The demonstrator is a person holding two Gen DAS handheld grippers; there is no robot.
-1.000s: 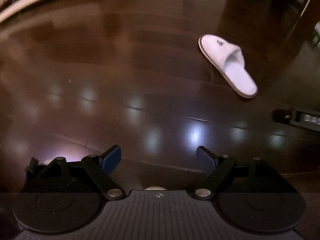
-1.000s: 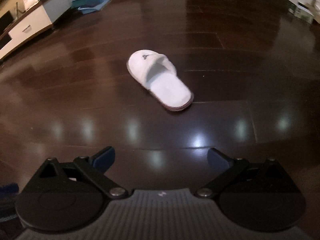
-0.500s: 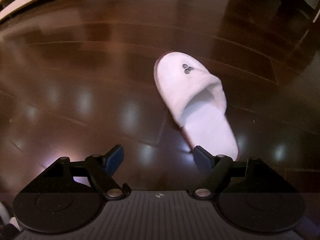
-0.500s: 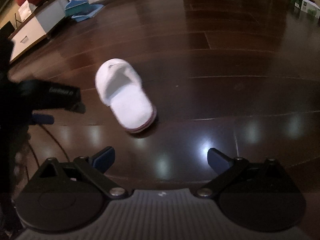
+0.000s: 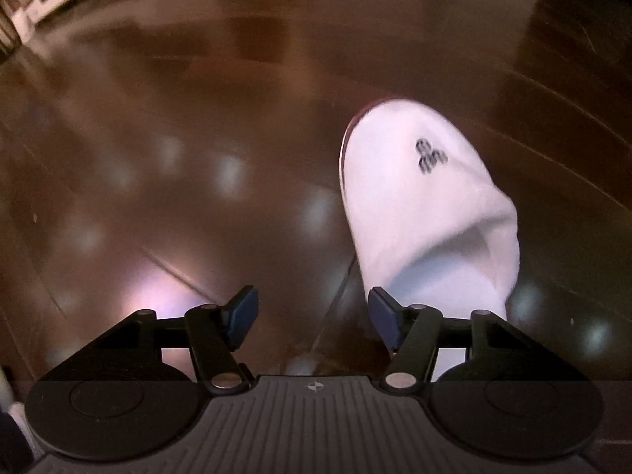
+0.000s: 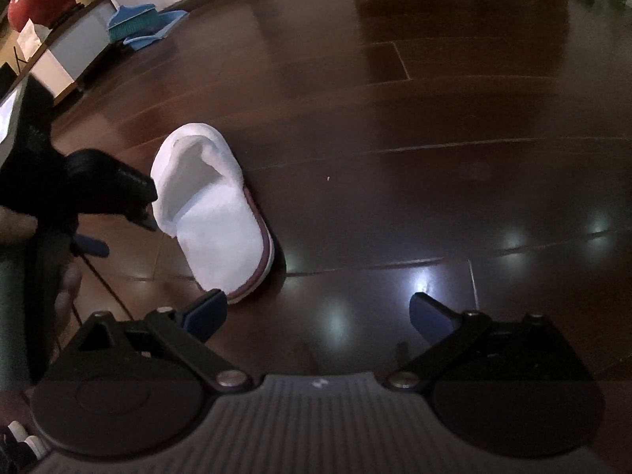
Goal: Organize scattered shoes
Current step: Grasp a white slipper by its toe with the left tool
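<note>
Change from half a second earlier: in the left wrist view the white slipper appears larger and closer, its heel end now behind the right-hand finger; the fingers are set closer together than before. In the right wrist view the slipper lies nearer the left-hand finger.

Left gripper: jaws parted, nothing between them. The blue pad overlaps the slipper's inner edge; contact cannot be confirmed. In the right wrist view, the left gripper points down toward the slipper's left side, just beside the opening.

Right gripper: jaws spread wide, empty, held low over the dark wood floor. The slipper heel sits just beyond its left finger.

The slipper lies flat on the floor, toe pointing away. Further away, a blue dustpan rests by a white cabinet.
</note>
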